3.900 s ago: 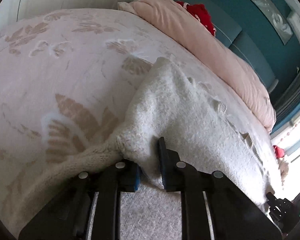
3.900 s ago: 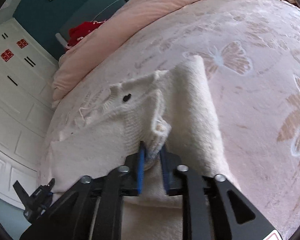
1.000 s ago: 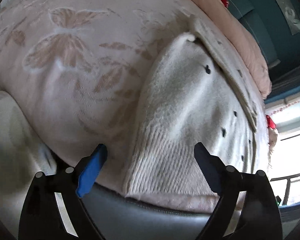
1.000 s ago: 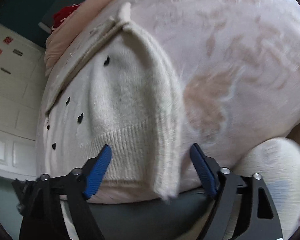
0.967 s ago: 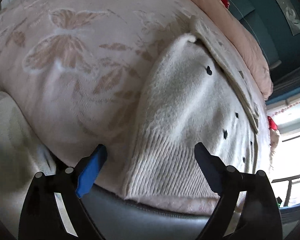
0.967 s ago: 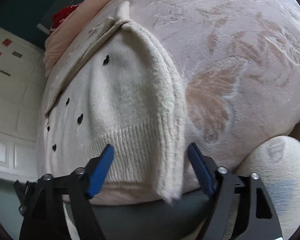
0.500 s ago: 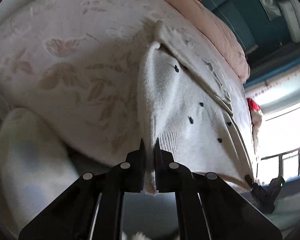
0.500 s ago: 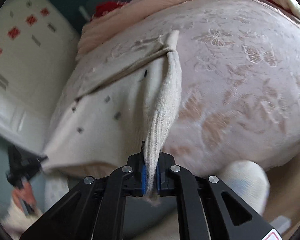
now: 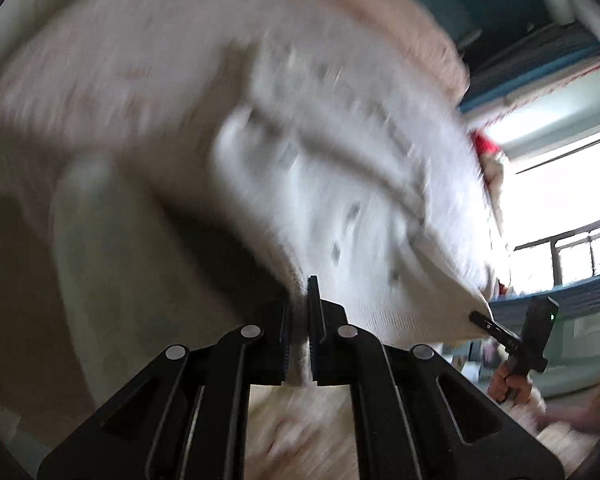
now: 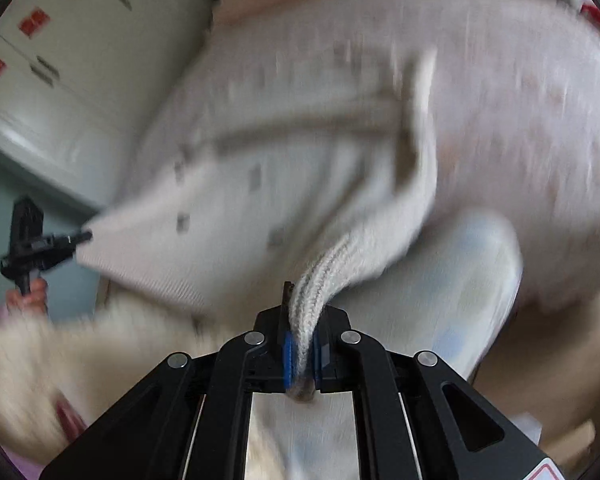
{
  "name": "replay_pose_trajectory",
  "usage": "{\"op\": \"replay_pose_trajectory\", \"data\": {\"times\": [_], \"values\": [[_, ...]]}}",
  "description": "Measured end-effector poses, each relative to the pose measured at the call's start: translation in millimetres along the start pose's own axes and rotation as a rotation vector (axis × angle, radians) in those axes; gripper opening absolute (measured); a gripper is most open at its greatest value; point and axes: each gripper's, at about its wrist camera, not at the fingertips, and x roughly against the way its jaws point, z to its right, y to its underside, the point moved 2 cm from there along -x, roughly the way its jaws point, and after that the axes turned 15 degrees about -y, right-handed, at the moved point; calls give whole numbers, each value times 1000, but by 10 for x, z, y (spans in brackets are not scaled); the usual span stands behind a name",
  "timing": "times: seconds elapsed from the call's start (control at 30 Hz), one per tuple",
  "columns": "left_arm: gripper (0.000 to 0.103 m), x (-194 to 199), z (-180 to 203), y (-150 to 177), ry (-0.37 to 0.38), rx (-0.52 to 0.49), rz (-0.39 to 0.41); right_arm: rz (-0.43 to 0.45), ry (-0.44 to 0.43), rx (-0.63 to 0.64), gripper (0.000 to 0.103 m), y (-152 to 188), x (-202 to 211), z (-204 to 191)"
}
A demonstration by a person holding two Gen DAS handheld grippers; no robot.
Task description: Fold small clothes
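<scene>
A cream knitted cardigan (image 9: 364, 208) with small dark spots hangs stretched between my two grippers, off the front edge of the bed; both views are blurred by motion. My left gripper (image 9: 299, 312) is shut on one ribbed hem corner. My right gripper (image 10: 301, 320) is shut on the other ribbed hem corner (image 10: 320, 276). The cardigan body also shows in the right wrist view (image 10: 236, 200). Each gripper shows in the other's view: the right one (image 9: 496, 330), the left one (image 10: 66, 240).
The bed with a pink butterfly-print cover (image 9: 132, 72) lies behind the cardigan, a pink duvet (image 9: 380, 12) at its far side. A white wardrobe (image 10: 80, 40) stands left in the right wrist view. A window (image 9: 560, 184) is at right.
Both grippers, shut on the hem corners, have pulled back and apart from the bed, lifting the cardigan's lower edge taut. One second ago both were open over the hem.
</scene>
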Motion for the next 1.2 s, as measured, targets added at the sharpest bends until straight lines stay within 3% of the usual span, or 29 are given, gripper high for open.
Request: {"op": "replay_pose_trajectory", "data": {"times": [0.13, 0.2, 0.27, 0.3, 0.33, 0.4, 0.43, 0.47, 0.5, 0.57, 0.67, 0.83, 1.0, 1.07, 1.13, 1.17, 1.2], "values": [[7, -108, 303, -1013, -58, -8, 241, 246, -18, -8, 7, -1021, 101, 235], [9, -335, 409, -1394, -75, -28, 302, 337, -11, -37, 9, -1469, -75, 484], [16, -674, 483, -1757, -152, -4, 373, 398, 56, -89, 19, -1792, -392, 809], [22, -869, 483, -1871, -164, 6, 367, 406, 87, -113, 24, -1847, -516, 918], [34, -1034, 467, -1950, -199, 33, 356, 411, 171, -147, 29, -1860, -666, 1032], [43, -1287, 308, -1993, -263, 89, 328, 420, 291, -165, 44, -1789, -797, 1090], [50, -1346, 192, -1938, -251, 133, 313, 438, 295, -165, 49, -1703, -835, 1071], [57, -1347, 94, -1856, -218, 167, 306, 449, 282, -163, 60, -1634, -842, 1052], [70, -1329, 41, -1781, -202, 194, 305, 463, 273, -161, 70, -1513, -841, 1008], [73, -1270, -150, -1584, -189, 222, 321, 481, 303, -136, 75, -1253, -819, 942], [75, -1343, -174, -1503, -250, 167, 327, 451, 348, -82, 78, -1079, -841, 884], [86, -1570, 204, -1708, -273, 19, 318, 389, 314, -120, 80, -1333, -1008, 1054], [85, -2037, 425, -2058, -373, -25, 271, 338, 336, -201, 83, -1662, -1261, 1338], [70, -2221, 409, -2134, -382, -12, 221, 328, 324, -231, 81, -1707, -1351, 1437], [34, -2380, 373, -2157, -358, 5, 147, 305, 284, -247, 48, -1715, -1458, 1504], [21, -2429, 351, -2137, -352, 13, 126, 269, 273, -253, 15, -1711, -1532, 1526], [11, -2429, 334, -2129, -349, 14, 123, 247, 291, -256, 14, -1706, -1561, 1531]]}}
